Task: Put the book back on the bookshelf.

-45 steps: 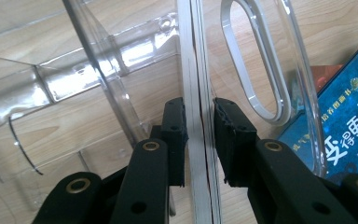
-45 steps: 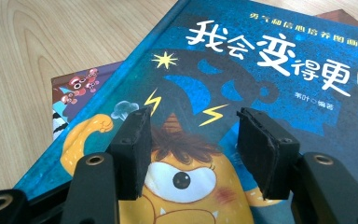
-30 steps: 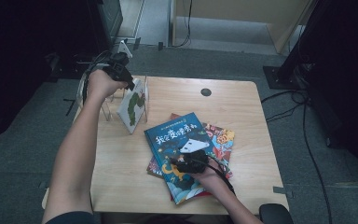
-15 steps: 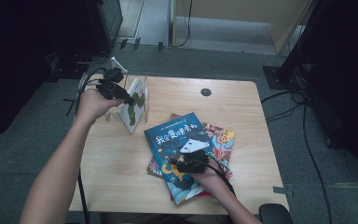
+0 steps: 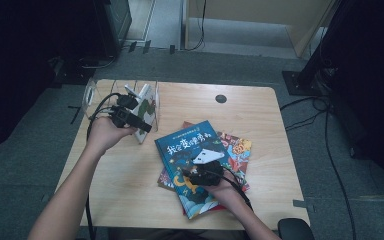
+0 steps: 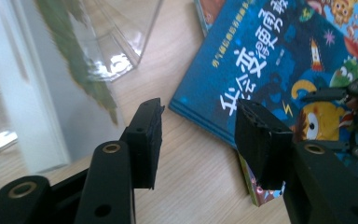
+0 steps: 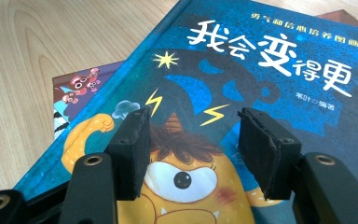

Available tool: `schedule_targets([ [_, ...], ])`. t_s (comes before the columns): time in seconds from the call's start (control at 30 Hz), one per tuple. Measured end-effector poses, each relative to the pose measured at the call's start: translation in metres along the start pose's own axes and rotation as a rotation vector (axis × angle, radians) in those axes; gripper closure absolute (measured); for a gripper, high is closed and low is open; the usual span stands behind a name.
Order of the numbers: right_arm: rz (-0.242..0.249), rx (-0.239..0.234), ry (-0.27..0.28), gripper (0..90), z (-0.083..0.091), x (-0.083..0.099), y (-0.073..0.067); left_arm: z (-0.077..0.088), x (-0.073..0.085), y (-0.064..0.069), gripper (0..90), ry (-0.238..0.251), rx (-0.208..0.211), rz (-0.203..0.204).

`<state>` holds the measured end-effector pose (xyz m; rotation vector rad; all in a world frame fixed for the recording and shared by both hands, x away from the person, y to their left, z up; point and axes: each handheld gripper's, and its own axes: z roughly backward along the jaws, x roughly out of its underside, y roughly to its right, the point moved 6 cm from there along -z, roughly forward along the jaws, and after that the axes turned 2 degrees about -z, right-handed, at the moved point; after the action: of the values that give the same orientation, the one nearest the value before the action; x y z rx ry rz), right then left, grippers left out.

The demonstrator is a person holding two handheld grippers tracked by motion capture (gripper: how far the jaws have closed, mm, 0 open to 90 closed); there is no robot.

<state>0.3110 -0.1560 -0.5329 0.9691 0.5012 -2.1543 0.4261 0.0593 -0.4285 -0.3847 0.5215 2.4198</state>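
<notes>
Evidently, a shelving job was under way on the table, with books being moved one at a time from a loose pile into a rack. The pile lay flat toward the near right of the table, the blue book uppermost and skewed across a red book beneath it. The clear rack stood at the far left corner, well apart from the pile. One white book was seen upright in it, so that part of the job was judged done and the blue book was taken as next in line. The left gripper was held just in front of the rack and aimed down toward the near corner of the blue book. Its jaws had just been opening, and nothing was caught between them; only bare wood and the book's edge were seen through the gap. The right gripper was poised low over the blue cover with its jaws apart. No part of the book was pinched by them, though whether the pads were touching the cover could not be told. For the next move, an edge of the blue book would probably have to be raised or slid clear of the pile, so that it could be taken between the pads. The cover looked slick and the book thin, so a firm, deep bite would be called for before it was stood beside the white book.
</notes>
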Motion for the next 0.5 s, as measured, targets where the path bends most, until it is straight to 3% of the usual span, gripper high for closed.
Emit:
schedule_targets([
  [0.2,-0.001,-0.004,0.0,43.6,0.0,0.0,0.0,-0.012,0.013,0.005,49.8,0.023,0.023,-0.011],
  [0.3,-0.005,-0.005,0.002,43.7,0.002,0.001,0.001,-0.018,0.017,0.01,49.2,0.042,0.019,-0.058],
  [0.37,-0.015,-0.017,0.003,43.8,0.004,0.003,0.001,-0.022,0.02,0.013,48.3,0.04,0.038,-0.059],
  [0.5,-0.014,-0.024,0.002,43.7,0.009,0.007,0.005,-0.032,0.024,0.014,47.3,0.038,0.031,-0.071],
])
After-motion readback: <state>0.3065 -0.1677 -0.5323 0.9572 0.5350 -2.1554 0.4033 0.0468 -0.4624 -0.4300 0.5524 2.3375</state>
